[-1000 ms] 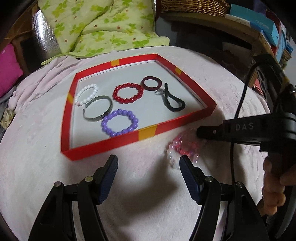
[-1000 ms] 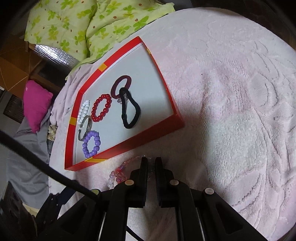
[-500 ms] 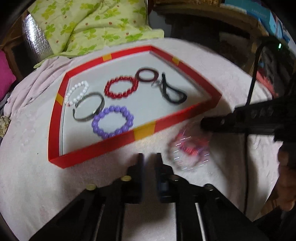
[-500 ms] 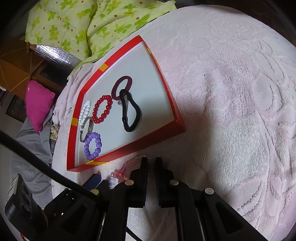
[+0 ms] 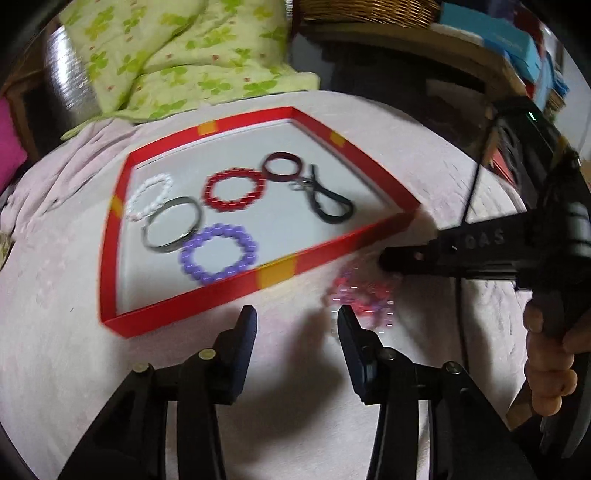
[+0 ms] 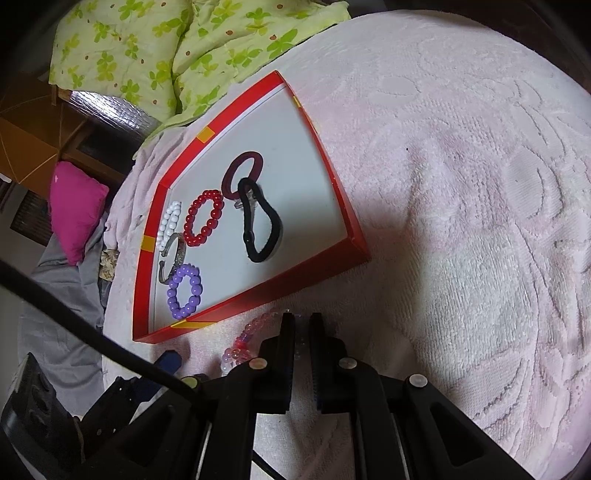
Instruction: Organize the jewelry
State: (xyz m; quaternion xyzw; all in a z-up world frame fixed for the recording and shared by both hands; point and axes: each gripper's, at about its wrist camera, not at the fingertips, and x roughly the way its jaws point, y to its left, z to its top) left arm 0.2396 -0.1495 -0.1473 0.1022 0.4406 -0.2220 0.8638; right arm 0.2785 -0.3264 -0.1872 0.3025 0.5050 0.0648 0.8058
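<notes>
A red-rimmed tray (image 5: 277,271) (image 6: 295,288) lies on the pink towel. It holds a purple bead bracelet (image 5: 218,254), a red bead bracelet (image 5: 234,189), a white bead bracelet (image 5: 151,197), a metal bangle (image 5: 171,229), a maroon hair tie (image 5: 282,168) and a black hair tie (image 5: 328,201). A pink and clear bead bracelet (image 5: 364,295) (image 6: 243,341) lies outside the tray's near rim. My right gripper (image 6: 302,321) is shut on that bracelet's edge. My left gripper (image 5: 295,321) is open and empty, just left of the bracelet.
A green floral quilt (image 5: 192,62) lies behind the tray. A magenta cushion (image 6: 75,206) is at the far left. Shelves with boxes (image 5: 517,48) and a wicker basket (image 5: 369,11) stand at the back right.
My left gripper was open, shut half a second ago, and is open again, shifting beside the pink bracelet. The right gripper has stayed shut at the bracelet.
</notes>
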